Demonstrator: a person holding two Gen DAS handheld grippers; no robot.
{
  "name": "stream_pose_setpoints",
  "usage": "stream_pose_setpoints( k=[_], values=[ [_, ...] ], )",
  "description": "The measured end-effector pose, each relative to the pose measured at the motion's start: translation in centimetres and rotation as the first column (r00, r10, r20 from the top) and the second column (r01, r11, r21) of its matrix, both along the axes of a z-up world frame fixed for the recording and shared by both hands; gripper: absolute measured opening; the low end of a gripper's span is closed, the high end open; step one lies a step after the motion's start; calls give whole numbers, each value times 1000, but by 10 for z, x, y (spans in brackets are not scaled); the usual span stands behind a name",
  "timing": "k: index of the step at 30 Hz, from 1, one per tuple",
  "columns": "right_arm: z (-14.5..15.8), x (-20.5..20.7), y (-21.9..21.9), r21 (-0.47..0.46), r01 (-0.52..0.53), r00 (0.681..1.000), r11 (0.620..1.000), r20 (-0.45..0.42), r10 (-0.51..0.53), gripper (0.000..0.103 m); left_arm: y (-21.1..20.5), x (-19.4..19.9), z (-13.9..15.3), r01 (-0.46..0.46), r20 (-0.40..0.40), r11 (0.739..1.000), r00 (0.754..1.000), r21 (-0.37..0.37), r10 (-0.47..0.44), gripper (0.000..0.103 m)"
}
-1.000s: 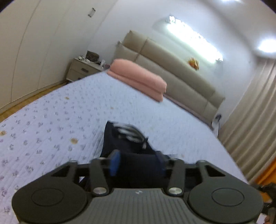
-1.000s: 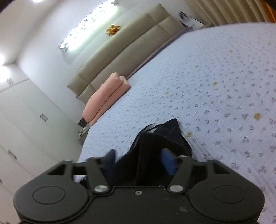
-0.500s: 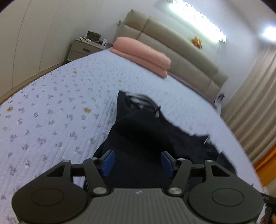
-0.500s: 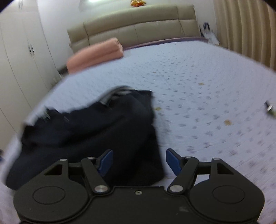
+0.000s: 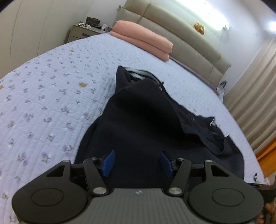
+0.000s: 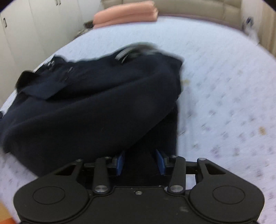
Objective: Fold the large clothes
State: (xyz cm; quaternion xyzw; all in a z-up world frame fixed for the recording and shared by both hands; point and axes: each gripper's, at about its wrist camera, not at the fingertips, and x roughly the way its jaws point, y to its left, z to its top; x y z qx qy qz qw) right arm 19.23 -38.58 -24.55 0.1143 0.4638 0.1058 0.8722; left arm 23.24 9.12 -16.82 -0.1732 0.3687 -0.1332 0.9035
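From the left wrist camera, the left gripper (image 5: 137, 163) hangs low over the near end of the garment (image 5: 143, 120), its blue pads (image 5: 107, 162) spread wide apart with only dark cloth showing between and beyond them; nothing is pinched, so it is released. The garment, dark navy, lies rumpled on the bed (image 5: 43, 96), stretching away from the gripper toward the headboard (image 5: 181, 39), with a striped lining or collar (image 5: 141, 74) showing at its far end and a looser heap trailing off to the right. A folded pink blanket (image 5: 143, 39) rests at the head of the bed, well apart from the garment, and a nightstand (image 5: 82, 32) stands in the far left corner. Curtains (image 5: 255, 96) hang at the right. From the right wrist camera, which is blurred, the right gripper (image 6: 140, 162) sits at the garment's (image 6: 89, 106) near edge, its pads (image 6: 160, 162) closer together than the left's, with dark cloth filling the gap; whether they are clenched on it I cannot tell. The garment bulges up to the left of the gripper, on the quilted bed (image 6: 224, 89), with the blanket (image 6: 126, 13) beyond and white wardrobe doors (image 6: 25, 34) at the left.
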Motion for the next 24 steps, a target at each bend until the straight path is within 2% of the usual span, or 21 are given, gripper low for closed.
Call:
stream_pose_setpoints(
  k=[1, 2, 4, 5, 7, 8, 9, 11, 13, 14, 15, 16, 18, 19, 20, 24],
  values=[
    [2, -6, 1, 10, -34, 999, 999, 15, 33, 29, -4, 4, -3, 2, -14, 1000, 1000, 15, -2, 60],
    [5, -12, 2, 4, -58, 998, 998, 23, 58, 9, -6, 7, -6, 4, -25, 1000, 1000, 24, -3, 60],
    [12, -30, 0, 18, -94, 994, 995, 55, 93, 7, -9, 11, -11, -3, -39, 999, 999, 36, 5, 59],
    [19, -42, -5, 44, -101, 991, 994, 87, 97, 7, -9, 11, -12, -9, -37, 999, 999, 38, 10, 59],
    [37, -67, -14, 17, -72, 984, 997, 162, 68, 7, -10, 9, -12, -16, -30, 999, 999, 43, 17, 59],
    [42, -81, -24, 20, -16, 981, 1000, 195, 12, 7, -11, 8, -12, -19, -28, 999, 999, 49, 20, 59],
    [42, -92, -36, 62, 34, 978, 998, 205, -46, 7, -11, 7, -12, -24, -27, 998, 999, 57, 25, 59],
    [28, -111, -59, 155, 122, 973, 980, 174, -149, 5, -10, 7, -14, -37, -30, 996, 999, 78, 39, 57],
    [0, -123, -64, 125, 178, 979, 976, 77, -189, 6, -9, 7, -14, -38, -29, 996, 999, 85, 41, 56],
    [-11, -127, -63, 115, 173, 983, 978, 37, -178, 5, -10, 6, -13, -36, -29, 995, 999, 90, 38, 56],
    [-15, -133, -61, 107, 171, 984, 980, 35, -175, 5, -10, 6, -12, -33, -30, 995, 999, 99, 36, 56],
    [-12, -137, -62, 105, 181, 982, 978, 42, -186, 6, -10, 6, -11, -33, -31, 993, 999, 110, 36, 56],
    [2, -137, -66, 111, 218, 974, 970, 42, -224, 14, -10, 6, -7, -41, -20, 992, 999, 122, 44, 55],
    [12, -135, -65, 105, 228, 969, 968, 70, -236, 27, -10, 6, -4, -48, -8, 991, 999, 123, 49, 55],
    [23, -130, -62, 102, 216, 969, 971, 101, -226, 31, -11, 8, -1, -57, 9, 991, 998, 124, 56, 55],
    [62, -88, -34, 134, 93, 967, 987, 223, -122, 31, -21, 28, 6, -87, 70, 987, 994, 132, 78, 55]
  ],
)
